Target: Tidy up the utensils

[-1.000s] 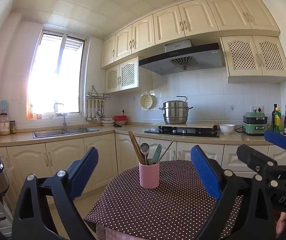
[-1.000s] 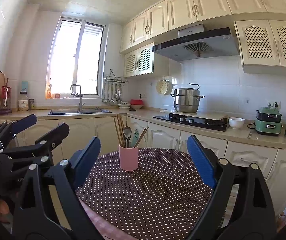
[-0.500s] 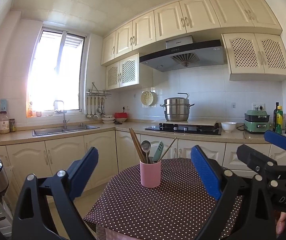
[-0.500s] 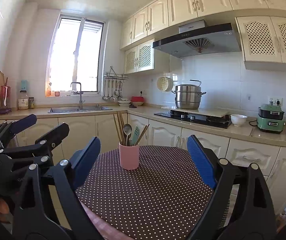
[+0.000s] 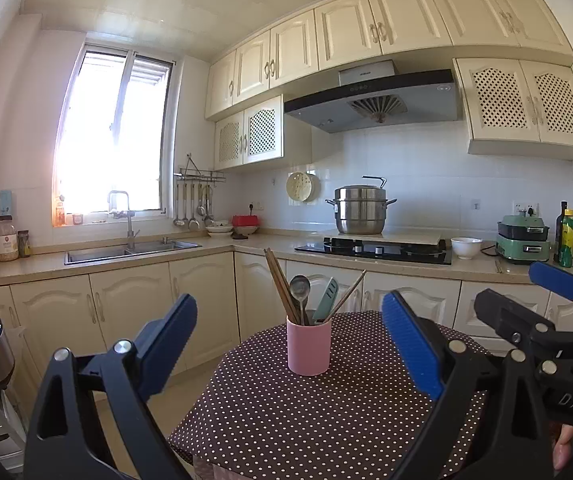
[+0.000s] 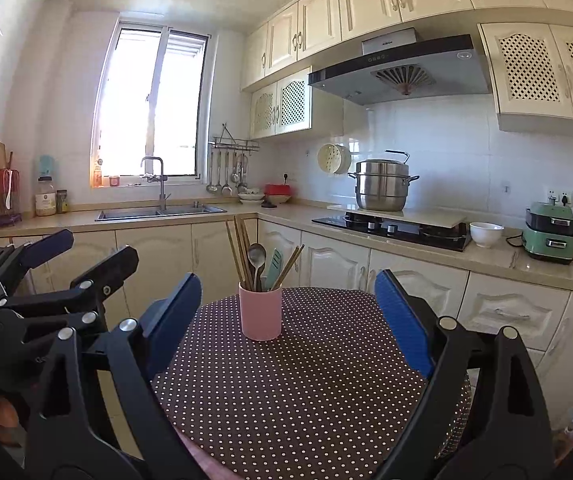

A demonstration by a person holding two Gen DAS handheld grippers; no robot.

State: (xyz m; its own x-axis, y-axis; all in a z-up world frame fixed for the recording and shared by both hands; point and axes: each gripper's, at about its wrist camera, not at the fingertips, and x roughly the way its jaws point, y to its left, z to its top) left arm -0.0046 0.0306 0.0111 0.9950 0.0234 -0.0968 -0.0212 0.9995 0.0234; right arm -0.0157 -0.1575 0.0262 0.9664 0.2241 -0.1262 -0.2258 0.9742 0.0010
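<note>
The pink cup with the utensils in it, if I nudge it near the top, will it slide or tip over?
The pink cup looks tall and narrow, and the chopsticks and spoon stick out well above its rim, so it is probably top-heavy and may tip. The tablecloth could grip or bunch under it rather than let it slide.

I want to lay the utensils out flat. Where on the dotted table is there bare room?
The tablecloth is bare between the pink cup and the near edge, and to the cup's right. Both open grippers, left and right, flank it. Crowding is only inside the cup: chopsticks, spoon, spatula.
</note>
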